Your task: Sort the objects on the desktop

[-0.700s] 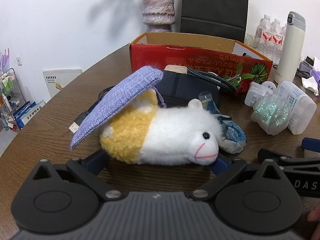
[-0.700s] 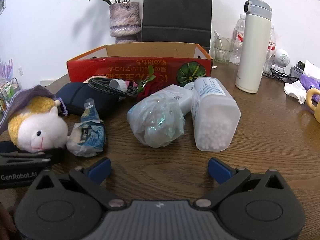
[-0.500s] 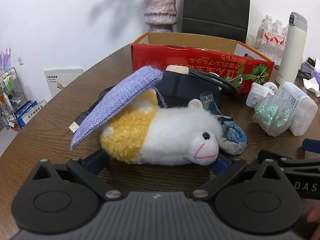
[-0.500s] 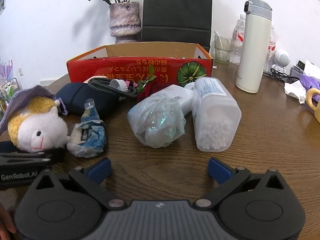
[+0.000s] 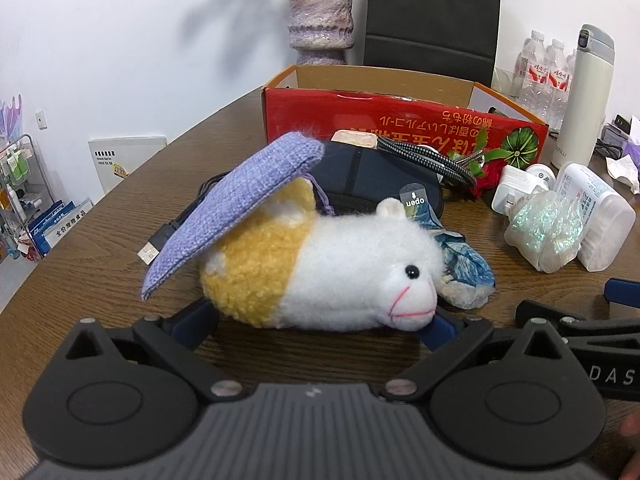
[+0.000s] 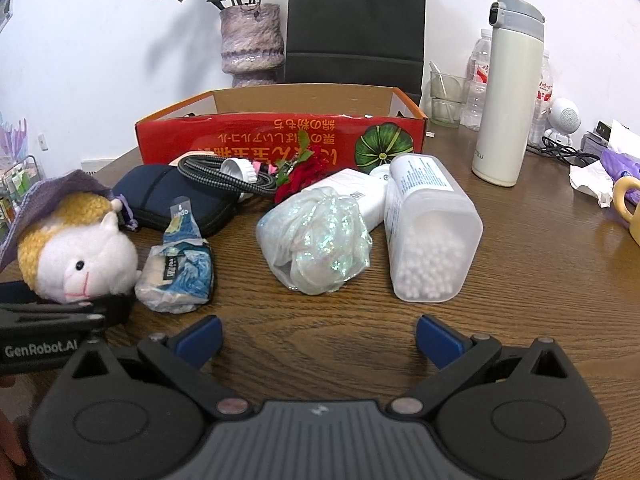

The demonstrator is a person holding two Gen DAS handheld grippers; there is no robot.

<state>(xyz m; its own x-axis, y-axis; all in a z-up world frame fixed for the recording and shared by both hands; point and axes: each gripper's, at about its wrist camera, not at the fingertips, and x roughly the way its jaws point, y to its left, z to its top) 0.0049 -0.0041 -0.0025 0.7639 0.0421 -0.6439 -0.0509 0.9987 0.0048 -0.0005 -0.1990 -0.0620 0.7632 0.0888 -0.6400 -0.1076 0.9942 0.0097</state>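
Fingers of the left gripper (image 5: 318, 322) stand spread wide, one on each side of the plush hamster (image 5: 320, 268), which lies on the worktop (image 5: 100, 264) with a knitted purple pouch (image 5: 232, 208) leaning on its back. A close here would likely tip that pouch off, and the right finger could snag the crumpled blue wrapper (image 5: 464, 272) touching the toy's snout. The right gripper (image 6: 319, 338) is equally spread, holding nothing, facing a glittery bag (image 6: 316, 240) and a clear jar of white beads (image 6: 432, 244) lying on its side. The red cardboard box (image 6: 280, 140) waits behind; the jar may roll if nudged.
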